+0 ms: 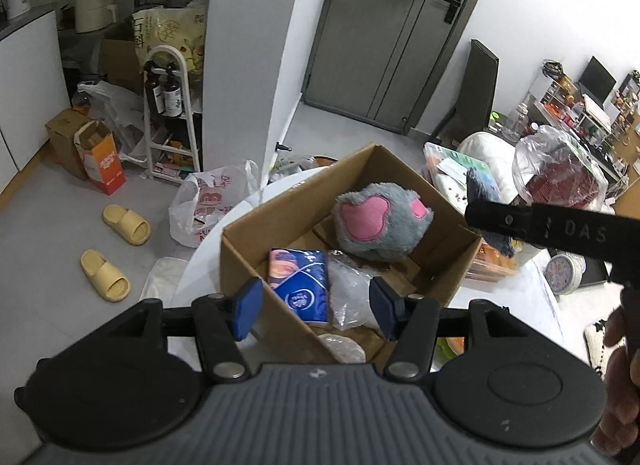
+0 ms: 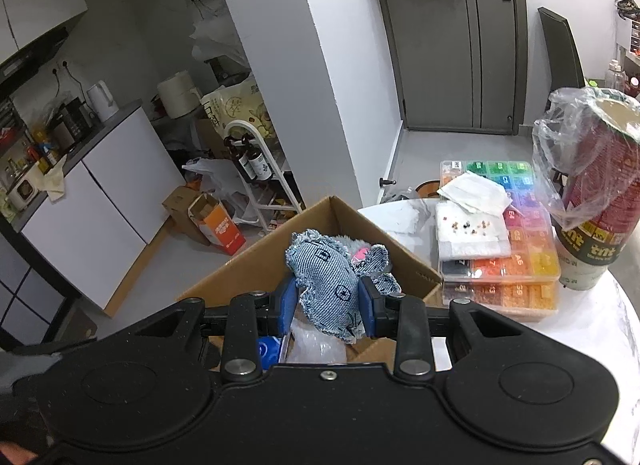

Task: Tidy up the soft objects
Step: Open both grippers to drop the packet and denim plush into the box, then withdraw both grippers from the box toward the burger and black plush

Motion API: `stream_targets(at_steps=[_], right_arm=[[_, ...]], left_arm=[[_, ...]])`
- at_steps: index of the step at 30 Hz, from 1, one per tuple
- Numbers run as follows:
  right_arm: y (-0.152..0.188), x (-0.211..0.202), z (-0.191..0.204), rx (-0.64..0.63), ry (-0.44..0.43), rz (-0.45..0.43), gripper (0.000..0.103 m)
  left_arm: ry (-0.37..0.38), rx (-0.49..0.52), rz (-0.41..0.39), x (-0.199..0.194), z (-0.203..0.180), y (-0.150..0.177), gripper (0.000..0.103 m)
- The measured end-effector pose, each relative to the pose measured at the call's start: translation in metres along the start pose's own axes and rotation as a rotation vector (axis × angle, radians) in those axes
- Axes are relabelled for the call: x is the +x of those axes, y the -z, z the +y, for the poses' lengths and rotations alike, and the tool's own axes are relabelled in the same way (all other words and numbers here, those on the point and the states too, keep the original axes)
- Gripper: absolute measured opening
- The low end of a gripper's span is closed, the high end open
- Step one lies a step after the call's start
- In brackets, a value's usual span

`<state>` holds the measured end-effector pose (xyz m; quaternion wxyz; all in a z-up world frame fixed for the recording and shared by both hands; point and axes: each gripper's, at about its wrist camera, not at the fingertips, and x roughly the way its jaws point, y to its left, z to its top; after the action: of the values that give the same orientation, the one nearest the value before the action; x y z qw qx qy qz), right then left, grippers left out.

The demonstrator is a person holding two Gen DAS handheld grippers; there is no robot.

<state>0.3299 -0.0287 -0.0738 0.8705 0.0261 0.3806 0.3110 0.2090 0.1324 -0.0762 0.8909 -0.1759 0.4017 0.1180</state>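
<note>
Right up close, the right gripper (image 2: 329, 307) squeezes a denim soft toy (image 2: 332, 285) between its two blue pads. The toy hangs in the air over the near side of a cardboard box (image 2: 256, 265). In the left wrist view this gripper reaches in from the right, and the toy (image 1: 482, 193) pokes out above the box's right wall.

The left gripper (image 1: 316, 307) hangs over the near edge of the same box (image 1: 256, 229). Its blue pads stand apart with nothing squeezed between them.

Down inside the box, near the front, lies a blue tissue pack (image 1: 300, 281). Just beside it, to the right, is a crinkly clear plastic bag (image 1: 350, 289). Farther back in the box rests a grey plush toy (image 1: 380, 221) with pink patches.

The box sits at the left edge of a white round bench (image 2: 580, 329). Past the box's right wall, on the bench, is a clear bead organizer (image 2: 520, 265) full of many colours. White tissues (image 2: 468, 217) lie on top of it. At the right edge stands a red can (image 2: 600, 201) wrapped in a clear bag.

Far off, on the floor to the left, lie two yellow slippers (image 1: 116, 245). Behind everything is a grey door (image 2: 452, 45).
</note>
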Motion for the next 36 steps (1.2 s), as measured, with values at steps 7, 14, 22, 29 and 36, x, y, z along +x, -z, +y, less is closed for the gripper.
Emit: stream_targets(at_steps=[7,14,22,29,36], right_arm=[[-0.006,0.017,-0.001,0.038,0.03,-0.018,0.046],[-0.001,0.012,-0.005,0.05,0.038,-0.016,0.057],[0.007,-0.009,-0.014,0.05,0.025,-0.001,0.058],[0.018,-0.028,-0.029,0.054,0.04,0.0,0.069],[0.028,-0.047,-0.043,0.057,0.012,0.005,0.083]], left_arm=[[-0.013,-0.012,-0.015,-0.008,0.009,-0.001,0.058],[-0.021,-0.02,-0.024,-0.012,0.014,-0.002,0.058],[-0.019,-0.014,-0.025,-0.013,0.012,-0.001,0.059],[-0.021,0.008,-0.03,-0.018,0.001,0.004,0.069],[-0.02,0.044,-0.024,-0.023,-0.013,0.009,0.078]])
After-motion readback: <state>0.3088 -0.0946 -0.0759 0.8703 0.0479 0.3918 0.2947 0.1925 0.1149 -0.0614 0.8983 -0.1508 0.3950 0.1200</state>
